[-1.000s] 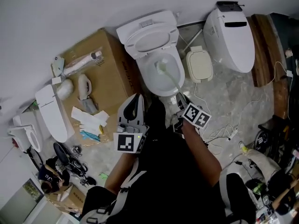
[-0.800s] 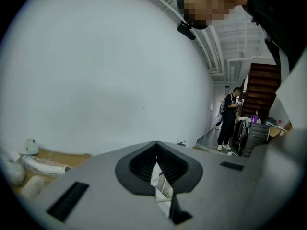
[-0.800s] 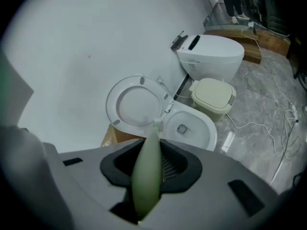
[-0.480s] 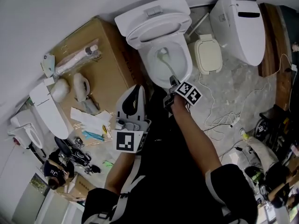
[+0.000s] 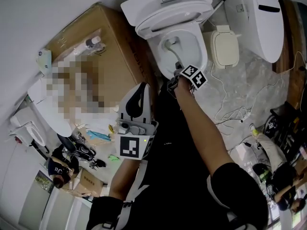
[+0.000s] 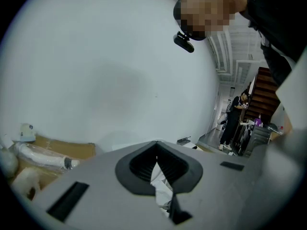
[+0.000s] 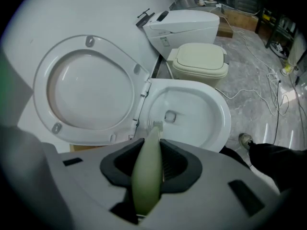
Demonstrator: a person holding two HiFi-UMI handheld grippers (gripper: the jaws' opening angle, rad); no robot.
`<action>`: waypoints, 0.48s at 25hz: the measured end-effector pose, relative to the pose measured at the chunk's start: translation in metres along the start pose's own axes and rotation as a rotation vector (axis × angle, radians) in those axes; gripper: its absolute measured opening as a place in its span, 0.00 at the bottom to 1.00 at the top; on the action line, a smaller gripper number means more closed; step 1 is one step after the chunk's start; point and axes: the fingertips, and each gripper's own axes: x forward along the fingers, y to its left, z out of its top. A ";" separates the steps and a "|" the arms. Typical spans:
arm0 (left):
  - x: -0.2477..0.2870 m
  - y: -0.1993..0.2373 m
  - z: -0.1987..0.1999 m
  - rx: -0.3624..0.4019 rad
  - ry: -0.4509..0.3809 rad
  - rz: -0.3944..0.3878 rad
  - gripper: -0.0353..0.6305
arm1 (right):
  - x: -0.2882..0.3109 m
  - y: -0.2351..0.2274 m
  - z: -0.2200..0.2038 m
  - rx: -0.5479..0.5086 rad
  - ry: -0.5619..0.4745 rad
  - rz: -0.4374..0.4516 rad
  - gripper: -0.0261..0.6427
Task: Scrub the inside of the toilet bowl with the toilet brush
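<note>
- Since the earlier frame, the right gripper [image 5: 178,77] is brought forward to the front rim of the toilet bowl [image 5: 203,49].
- The toilet brush [image 7: 147,176] is clamped by its handle between the right jaws; the left gripper [image 5: 139,99] is held back, jaws pressed together on nothing.
- The brush's long axis is directed away from the right gripper, down into the bowl (the nearer hand by far).
- A pale green handle and whitish bristles are seen, the head by the bowl's inner wall.

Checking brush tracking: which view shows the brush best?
Right gripper view: the brush fills the foreground, handle clamped in the right gripper, head toward the bowl. Head view shows it small, inside the bowl. Left gripper view misses it.
</note>
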 end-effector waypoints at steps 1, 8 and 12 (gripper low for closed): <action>-0.001 0.003 -0.004 -0.004 0.006 -0.001 0.06 | 0.005 0.000 -0.002 0.017 0.002 0.002 0.21; -0.007 0.013 -0.016 -0.023 0.020 0.005 0.06 | 0.022 0.007 -0.014 0.031 0.044 0.016 0.21; -0.007 0.011 -0.012 -0.030 0.011 0.000 0.06 | 0.019 -0.002 -0.019 -0.023 0.089 -0.001 0.20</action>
